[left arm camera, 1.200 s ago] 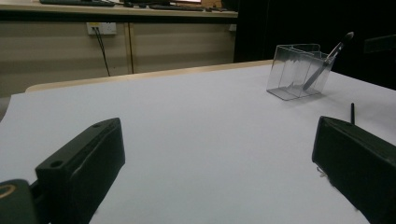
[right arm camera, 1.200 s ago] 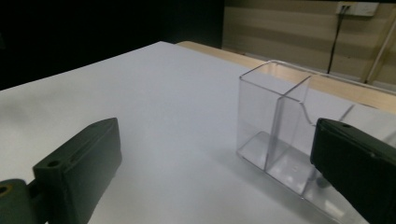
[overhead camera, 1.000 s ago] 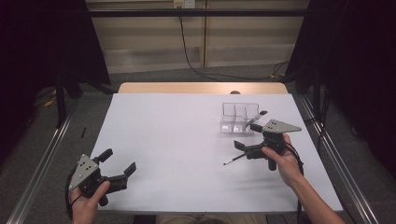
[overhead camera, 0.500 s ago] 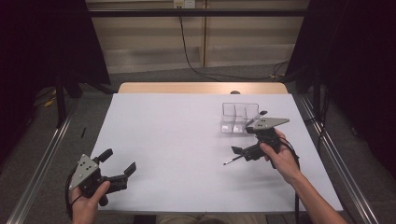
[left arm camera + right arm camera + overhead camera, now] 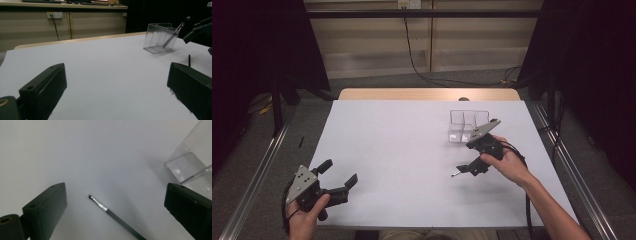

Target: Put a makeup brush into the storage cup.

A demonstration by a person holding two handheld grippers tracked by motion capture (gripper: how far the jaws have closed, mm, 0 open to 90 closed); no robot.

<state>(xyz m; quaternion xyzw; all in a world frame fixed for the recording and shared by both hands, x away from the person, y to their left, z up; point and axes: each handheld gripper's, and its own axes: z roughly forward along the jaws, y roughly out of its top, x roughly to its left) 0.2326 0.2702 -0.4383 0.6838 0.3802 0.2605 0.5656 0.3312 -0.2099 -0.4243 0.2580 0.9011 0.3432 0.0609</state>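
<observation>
A thin make-up brush (image 5: 107, 210) with a black handle and silver ferrule lies flat on the white table (image 5: 402, 145). My right gripper (image 5: 115, 196) hangs just above it, tilted down and open, one jaw on each side and nothing held. In the high view the right gripper (image 5: 468, 158) is right of centre with the brush's tip (image 5: 455, 174) poking out to its left. A clear divided organizer (image 5: 467, 125) stands just behind, and a second brush (image 5: 175, 32) leans inside it. My left gripper (image 5: 338, 174) rests open and empty at the near left corner.
The organizer (image 5: 158, 37) stands on the far right part of the table, close to the right hand (image 5: 507, 162). Metal rails (image 5: 262, 165) run along both sides of the table. A black cable (image 5: 417, 55) hangs down the back wall.
My right gripper has shifted a little left and tipped down over the brush on the table. The left gripper has stayed put.
</observation>
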